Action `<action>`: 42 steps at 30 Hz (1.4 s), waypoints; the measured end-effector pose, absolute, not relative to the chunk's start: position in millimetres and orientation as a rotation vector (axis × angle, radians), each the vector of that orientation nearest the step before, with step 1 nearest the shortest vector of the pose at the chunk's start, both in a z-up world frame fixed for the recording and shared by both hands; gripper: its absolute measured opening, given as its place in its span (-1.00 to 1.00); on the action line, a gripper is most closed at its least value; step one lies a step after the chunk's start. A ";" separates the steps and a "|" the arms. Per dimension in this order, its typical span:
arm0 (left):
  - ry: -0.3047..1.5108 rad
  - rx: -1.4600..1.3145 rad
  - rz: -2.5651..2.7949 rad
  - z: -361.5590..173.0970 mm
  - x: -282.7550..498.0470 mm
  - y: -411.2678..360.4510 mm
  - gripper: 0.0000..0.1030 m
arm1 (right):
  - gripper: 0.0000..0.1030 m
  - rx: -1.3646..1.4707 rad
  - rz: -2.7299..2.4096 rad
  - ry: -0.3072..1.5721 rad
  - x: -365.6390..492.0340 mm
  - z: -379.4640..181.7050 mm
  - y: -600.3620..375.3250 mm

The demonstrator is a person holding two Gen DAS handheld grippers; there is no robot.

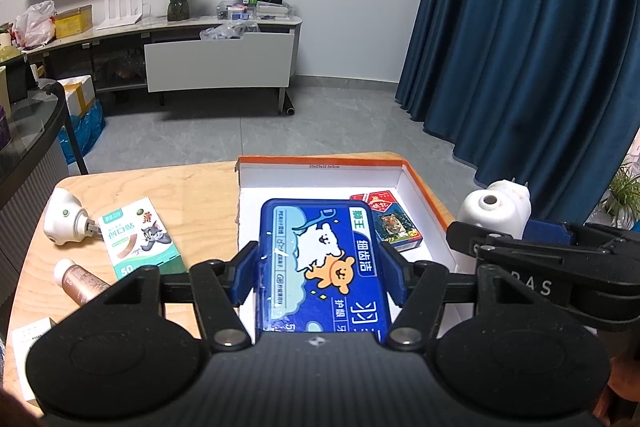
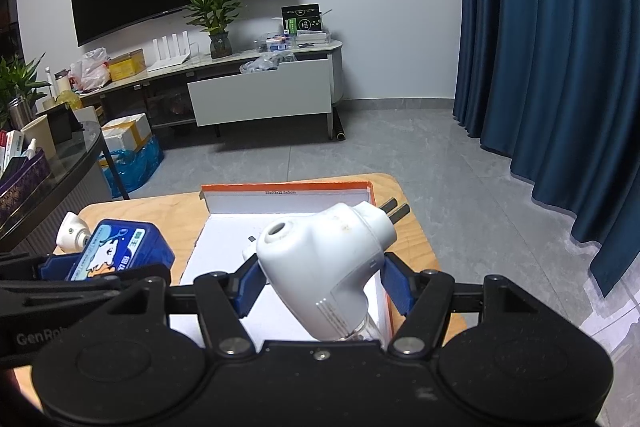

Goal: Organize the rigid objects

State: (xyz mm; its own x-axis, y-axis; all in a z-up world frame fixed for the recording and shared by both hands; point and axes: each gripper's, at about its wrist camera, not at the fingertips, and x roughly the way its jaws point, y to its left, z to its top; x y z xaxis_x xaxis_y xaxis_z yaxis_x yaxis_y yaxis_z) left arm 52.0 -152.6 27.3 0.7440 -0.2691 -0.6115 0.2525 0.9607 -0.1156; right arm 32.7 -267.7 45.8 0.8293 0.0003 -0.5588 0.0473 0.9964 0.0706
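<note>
The left gripper point(image 1: 320, 267) is clamped on the long sides of a blue floss-pick box point(image 1: 324, 263), its blue pads pressing both flanks. The right gripper point(image 2: 320, 279) is clamped on a white plug-in vaporizer point(image 2: 324, 255), whose plug prongs point away toward 1 o'clock.

Both loads hang over the open orange-edged carton point(image 1: 424, 183) on the table point(image 1: 188, 195). In the left wrist view, the blue box's long axis runs 12 to 6 o'clock, in line with the gripper, and it covers the carton's left and middle floor. A card pack point(image 1: 394, 223) already lies on that floor at about 1 o'clock from the box, just beside its far right corner. So the release probably turns on keeping the box left of the pack, with the vaporizer taking the right side.

Still out on the table, at 9 to 10 o'clock from the left gripper, lie a second white vaporizer point(image 1: 64, 221), a plaster box point(image 1: 140, 237) and a brown tube point(image 1: 80, 281); the left hand is nearer to them.
</note>
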 end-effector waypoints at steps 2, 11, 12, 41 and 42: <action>0.674 -0.025 -0.286 27.0 52.1 -152.7 0.24 | 0.47 0.083 -0.025 0.595 33.2 45.2 -267.1; 0.681 -0.029 -0.286 24.8 53.7 -152.6 0.24 | 0.47 0.082 -0.023 0.601 33.9 41.8 -264.8; 0.681 -0.029 -0.284 24.3 53.9 -152.7 0.24 | 0.47 0.083 -0.024 0.602 34.1 41.4 -264.8; 0.711 -0.033 -0.290 14.6 58.7 -154.1 0.24 | 0.47 0.085 -0.017 0.646 46.9 27.1 -265.2; 0.712 -0.031 -0.289 13.8 59.0 -154.5 0.24 | 0.47 0.086 -0.018 0.647 47.3 26.4 -265.3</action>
